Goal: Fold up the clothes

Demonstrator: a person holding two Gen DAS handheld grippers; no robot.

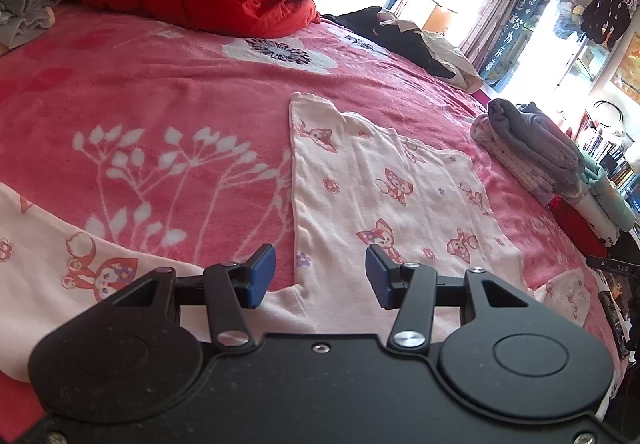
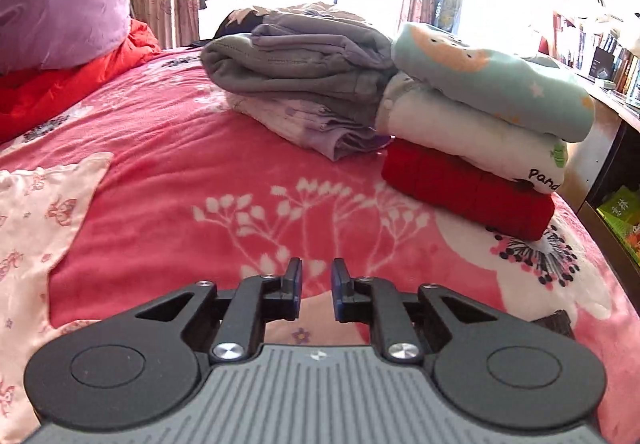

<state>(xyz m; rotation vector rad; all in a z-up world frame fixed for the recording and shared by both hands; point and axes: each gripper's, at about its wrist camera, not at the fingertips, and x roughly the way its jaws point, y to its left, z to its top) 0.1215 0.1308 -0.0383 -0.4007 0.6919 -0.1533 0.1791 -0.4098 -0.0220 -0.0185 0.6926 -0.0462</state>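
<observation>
**Two grippers held over a pink bed, a patterned garment spread below**

The left gripper (image 1: 320, 276) has its blue fingers (image 1: 262, 274) standing apart with nothing between them. They hover just above the near part of a pale pink garment (image 1: 384, 188) printed with small foxes, which lies flat on the pink flowered blanket (image 1: 160, 92) toward the near edge of the bed. One part of the garment stretches toward the middle of the bed; another runs off toward the near left corner.

The right gripper (image 2: 316, 288) shows a narrow gap between its fingers, and nothing is held there. Below it lies bare blanket, with the garment's edge at the left. Beyond, near the bed's right edge, sit two piles of folded clothes: a grey pile (image 2: 300, 64) and a pile with a red piece (image 2: 468, 188) at the bottom. A purple pillow (image 2: 60, 4) rests on red bedding (image 2: 72, 84) at the far left corner.
</observation>
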